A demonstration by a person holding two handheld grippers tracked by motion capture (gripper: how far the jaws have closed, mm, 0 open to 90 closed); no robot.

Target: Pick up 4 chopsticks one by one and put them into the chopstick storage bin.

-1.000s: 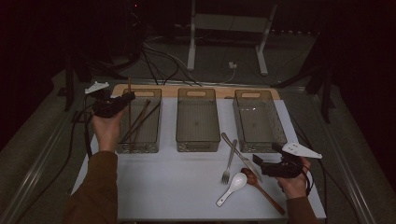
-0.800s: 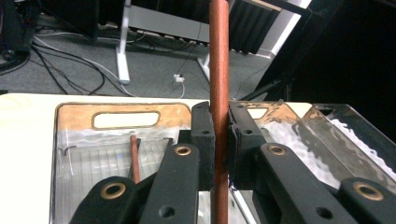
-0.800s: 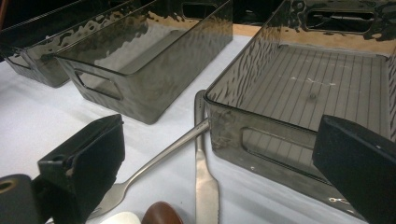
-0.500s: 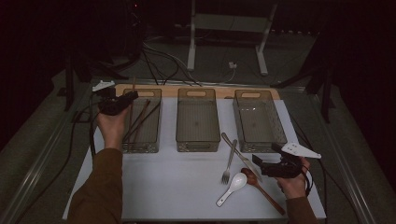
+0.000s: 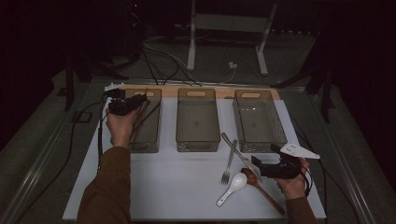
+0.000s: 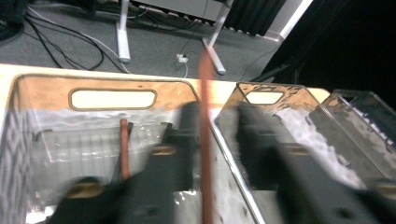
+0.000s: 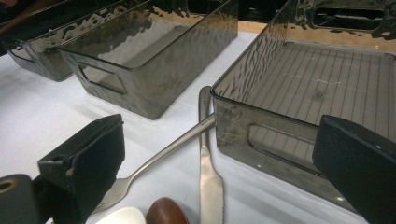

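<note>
The left gripper hovers over the far end of the leftmost clear smoked-plastic bin, and its jaws have just been opening: in the left gripper view a thin reddish-brown wooden chopstick stands upright in the gap between them, apparently loose rather than pinched, while a second chopstick already lies in the bin. The blur makes contact with the pads hard to judge. The right gripper rests at about five o'clock on the white desk, its jaws spread wide and holding nothing, aimed past the steel fork and steel table knife toward the rightmost bin; a white ceramic spoon and a brown wooden spoon lie just beside them. The risk, as I judge it, is the stick toppling against the bin's rim and sliding out onto the desk, since it is released upright near the wall shared with the middle bin.
</note>
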